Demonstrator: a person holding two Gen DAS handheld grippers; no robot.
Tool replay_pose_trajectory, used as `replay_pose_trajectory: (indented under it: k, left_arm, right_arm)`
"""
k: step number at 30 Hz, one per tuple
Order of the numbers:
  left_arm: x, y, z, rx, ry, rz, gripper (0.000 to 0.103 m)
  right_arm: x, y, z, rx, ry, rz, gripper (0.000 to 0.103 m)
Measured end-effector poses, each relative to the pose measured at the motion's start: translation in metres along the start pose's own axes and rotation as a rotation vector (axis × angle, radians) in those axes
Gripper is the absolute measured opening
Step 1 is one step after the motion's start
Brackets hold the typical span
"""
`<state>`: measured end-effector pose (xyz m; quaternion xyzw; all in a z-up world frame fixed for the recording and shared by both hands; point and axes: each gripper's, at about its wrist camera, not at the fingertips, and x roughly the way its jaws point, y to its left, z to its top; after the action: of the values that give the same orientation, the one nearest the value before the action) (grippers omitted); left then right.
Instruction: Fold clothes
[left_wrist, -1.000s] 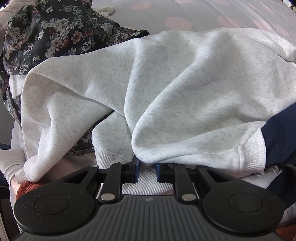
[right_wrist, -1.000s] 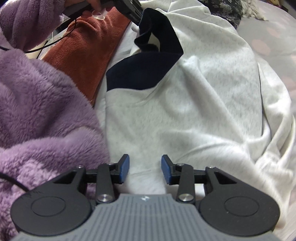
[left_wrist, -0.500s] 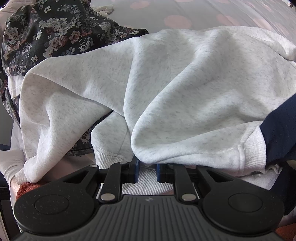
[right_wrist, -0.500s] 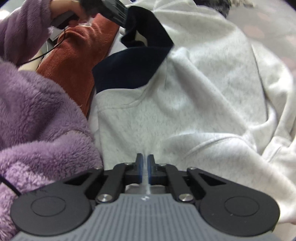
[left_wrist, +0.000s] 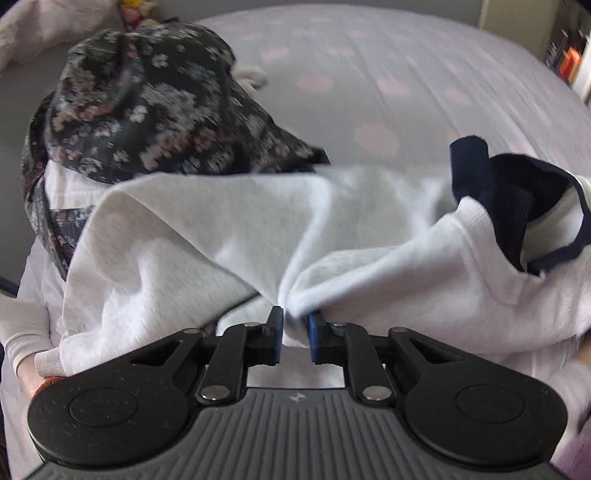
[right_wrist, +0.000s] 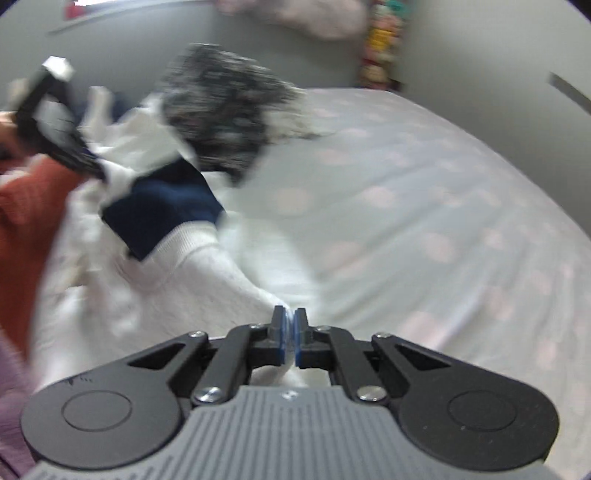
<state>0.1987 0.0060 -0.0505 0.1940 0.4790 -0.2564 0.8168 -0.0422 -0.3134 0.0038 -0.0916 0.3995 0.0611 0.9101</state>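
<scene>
- Sweatshirt (left_wrist: 229, 236), pale grey with a navy collar (left_wrist: 517, 192), is held bunched and unfolded across the middle of the left wrist view, raised above the dotted bedsheet (left_wrist: 406, 85).
- Fabric is pinched by the left gripper (left_wrist: 294, 325) at lower centre of its view; the jaws are nearly closed on a thick fold.
- A thin edge of the same sweatshirt is clamped by the right gripper (right_wrist: 290, 325) at lower centre of the right wrist view, with the jaws almost meeting.
- A dark floral garment (left_wrist: 147, 110) is seen in the upper left of the left wrist view, just behind the sweatshirt, and a rust-red cloth (right_wrist: 26, 229) at the left edge of the right wrist view.
- Both views are blurred, so the exact seams being held cannot be told.
- The step in hand is judged to be spreading the sweatshirt out over the bare sheet.
- Both grips should be kept firm and level, and the cloth drawn taut between them so it is laid down flat.
- The floral garment should be kept from being dragged along.
</scene>
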Motion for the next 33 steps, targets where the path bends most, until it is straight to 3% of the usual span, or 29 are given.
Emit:
replay_pose_trajectory:
  k: [3,9,12,13,15,19,25,33]
  left_arm:
    - [0.011,0.002,0.012,-0.021,0.017,0.019,0.008]
    - [0.034,-0.021,0.014,0.101,0.054,0.08,0.008]
    - [0.039,-0.026,0.012,0.159,0.065,0.09,0.009]
    - [0.039,-0.026,0.012,0.17,0.063,0.083,0.01]
    - [0.037,-0.023,0.013,0.182,0.048,0.058,0.014]
    - [0.03,-0.017,0.017,0.22,0.011,0.002,0.023]
    - [0.021,-0.026,0.027,0.437,0.015,-0.06,0.037]
    - [-0.004,-0.047,0.054,0.664,0.077,-0.256,0.049]
  right_arm:
    - [0.018,-0.013,-0.004,0.048,0.043,-0.011,0.005]
    - [0.04,-0.008,-0.017,0.039,0.133,0.068,0.006]
    - [0.038,-0.006,-0.02,0.013,0.159,0.112,0.015]
    - [0.038,-0.008,-0.018,0.009,0.167,0.129,0.026]
    - [0.039,-0.012,-0.013,0.003,0.183,0.162,0.04]
    - [0.05,-0.021,-0.006,0.016,0.239,0.234,0.04]
    - [0.06,-0.021,-0.007,0.044,0.287,0.315,0.042]
    - [0.062,-0.017,-0.013,0.079,0.301,0.361,0.042]
